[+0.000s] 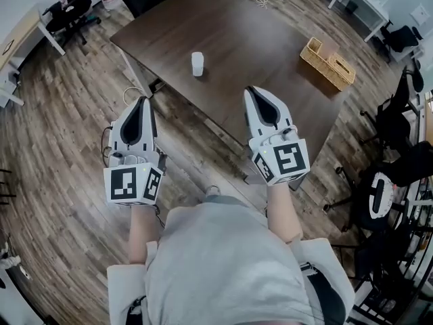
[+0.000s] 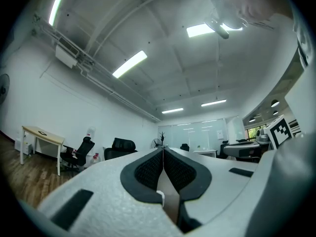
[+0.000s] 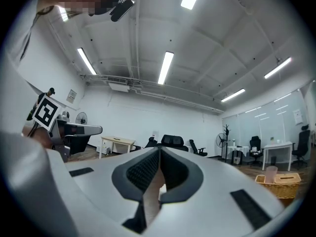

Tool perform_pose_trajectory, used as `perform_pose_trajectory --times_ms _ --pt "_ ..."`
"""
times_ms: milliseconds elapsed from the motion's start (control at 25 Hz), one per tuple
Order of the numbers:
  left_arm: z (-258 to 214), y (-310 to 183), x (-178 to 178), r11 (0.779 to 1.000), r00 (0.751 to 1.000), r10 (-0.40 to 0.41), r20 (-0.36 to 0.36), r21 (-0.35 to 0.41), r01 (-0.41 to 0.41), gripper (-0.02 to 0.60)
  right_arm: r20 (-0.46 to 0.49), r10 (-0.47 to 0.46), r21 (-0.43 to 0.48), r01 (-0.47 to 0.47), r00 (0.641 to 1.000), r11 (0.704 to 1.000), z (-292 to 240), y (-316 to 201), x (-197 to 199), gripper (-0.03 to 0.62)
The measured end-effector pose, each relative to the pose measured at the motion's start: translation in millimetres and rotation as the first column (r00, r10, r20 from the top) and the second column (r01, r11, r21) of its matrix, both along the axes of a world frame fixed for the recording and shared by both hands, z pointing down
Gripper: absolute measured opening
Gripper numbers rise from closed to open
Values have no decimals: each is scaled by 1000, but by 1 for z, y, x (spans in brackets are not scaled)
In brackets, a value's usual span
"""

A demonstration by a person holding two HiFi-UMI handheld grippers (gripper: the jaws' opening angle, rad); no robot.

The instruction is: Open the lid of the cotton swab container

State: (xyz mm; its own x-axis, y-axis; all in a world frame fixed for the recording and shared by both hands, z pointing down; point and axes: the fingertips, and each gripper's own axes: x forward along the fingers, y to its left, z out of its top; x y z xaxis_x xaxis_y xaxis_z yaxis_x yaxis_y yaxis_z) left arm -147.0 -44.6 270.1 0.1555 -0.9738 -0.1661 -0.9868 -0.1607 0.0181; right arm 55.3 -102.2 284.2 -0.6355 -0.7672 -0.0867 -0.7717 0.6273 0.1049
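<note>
You haven't started the real work of this task. The cotton swab container (image 1: 197,63) stands upright, a small white cylinder, in the upper middle of the head view. It sits on the dark table (image 1: 257,39) not far from that table's lower left edge, and nothing touches it. It is too small in the frame to show a seam, but it reads as one closed piece, so I judge the lid to be on. Your left gripper (image 1: 143,101) sits at the lower left of centre, over the wooden floor and short of the table. In its own view the dark ribbed pads (image 2: 148,169) are pressed together, with nothing caught between them. Your right gripper (image 1: 252,91) is at the lower right of centre, its tip over the table's near edge. Its pads (image 3: 140,171) are likewise closed flat on each other and it carries nothing. Both grippers point roughly toward the container but are well apart from it. A wicker basket (image 1: 329,64) sits at the table's far right and plays no part. Everything is left to do: bring both grippers to the container, part the jaws, steady the body with one and lift or turn the lid with the other.
</note>
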Motion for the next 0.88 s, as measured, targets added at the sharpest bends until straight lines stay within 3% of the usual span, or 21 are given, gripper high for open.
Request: perform_pose_trajectory --times_ms 400,880 --pt "10 -54 10 999 999 -40 -7 -27 39 9 2 -46 -43 46 999 998 17 -52 4 17" --pt "56 -149 2 991 999 42 -24 -128 -44 9 14 22 -103 -21 1000 994 38 -126 -14 17"
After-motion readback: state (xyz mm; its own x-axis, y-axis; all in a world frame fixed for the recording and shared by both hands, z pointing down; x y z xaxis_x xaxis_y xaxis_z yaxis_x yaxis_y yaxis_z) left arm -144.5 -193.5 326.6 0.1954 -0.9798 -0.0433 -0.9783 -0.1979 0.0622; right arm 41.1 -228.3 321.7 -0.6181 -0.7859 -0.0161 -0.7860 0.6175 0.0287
